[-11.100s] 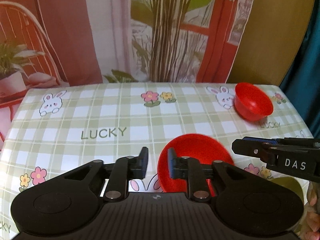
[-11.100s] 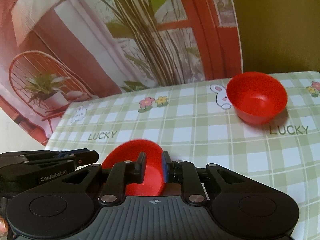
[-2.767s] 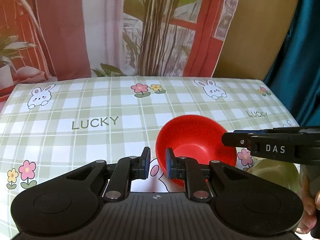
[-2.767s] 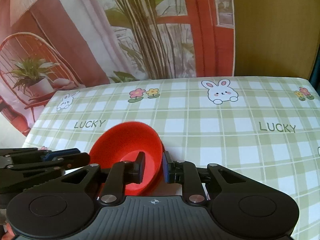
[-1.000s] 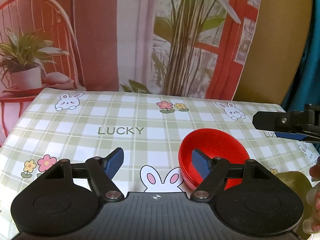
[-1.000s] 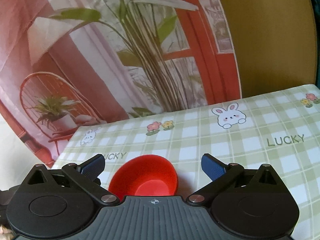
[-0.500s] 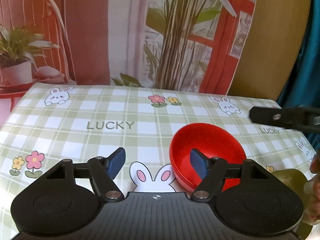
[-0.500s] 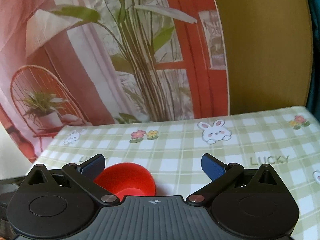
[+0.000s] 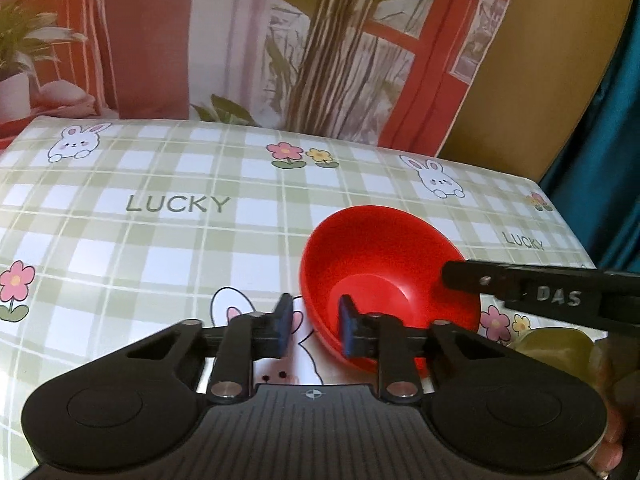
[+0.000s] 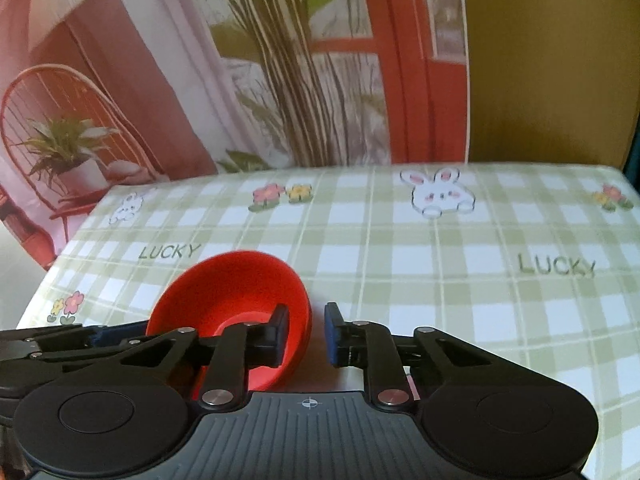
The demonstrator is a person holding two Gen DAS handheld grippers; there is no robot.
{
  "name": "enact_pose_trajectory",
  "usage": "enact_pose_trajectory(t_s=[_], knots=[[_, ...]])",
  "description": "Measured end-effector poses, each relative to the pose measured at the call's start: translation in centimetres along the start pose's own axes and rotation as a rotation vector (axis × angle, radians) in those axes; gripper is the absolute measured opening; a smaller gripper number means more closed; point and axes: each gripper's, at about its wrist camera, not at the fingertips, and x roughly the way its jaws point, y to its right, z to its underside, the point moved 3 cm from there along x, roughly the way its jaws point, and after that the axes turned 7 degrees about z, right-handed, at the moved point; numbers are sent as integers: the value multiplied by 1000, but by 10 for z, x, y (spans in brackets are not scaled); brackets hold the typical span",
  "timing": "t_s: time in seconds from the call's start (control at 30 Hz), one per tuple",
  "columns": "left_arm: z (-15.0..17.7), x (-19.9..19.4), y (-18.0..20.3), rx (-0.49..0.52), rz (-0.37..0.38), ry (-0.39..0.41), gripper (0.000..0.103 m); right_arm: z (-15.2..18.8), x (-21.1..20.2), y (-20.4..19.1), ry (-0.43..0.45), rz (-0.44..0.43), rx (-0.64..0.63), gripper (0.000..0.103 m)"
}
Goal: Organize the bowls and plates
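A stack of red bowls [image 9: 384,268] stands on the checked tablecloth near the table's front right; it also shows in the right wrist view [image 10: 236,304]. My left gripper [image 9: 316,326] straddles the stack's near left rim, one pad inside and one outside, with a gap still between pads and rim. My right gripper [image 10: 306,336] straddles the right rim the same way, its left pad inside the bowl. The right gripper's fingers [image 9: 520,288] reach over the stack's right edge in the left wrist view. Both sets of jaws are narrowed but not clamped.
The tablecloth [image 9: 172,204] with LUCKY print, rabbits and flowers covers the table. A printed backdrop hangs behind the far edge. A yellow-green object [image 9: 556,344] lies at the front right corner. The table's right edge [image 9: 576,236] meets a teal curtain.
Both grippers have come down and forward to the bowl stack and their jaws have narrowed from wide open to a small gap around the rim.
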Motion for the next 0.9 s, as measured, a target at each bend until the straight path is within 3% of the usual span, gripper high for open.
enact_pose_trajectory(t_s=[0.23, 0.6, 0.9], knots=[[0, 1, 4, 6, -20, 0, 17, 4, 12, 0, -60, 16, 59, 7], [-3, 2, 3, -19, -30, -24, 16, 6, 18, 4, -92, -1, 117, 7], [-9, -29, 11, -8, -54, 27, 16, 1, -5, 0, -47, -46, 172, 7]])
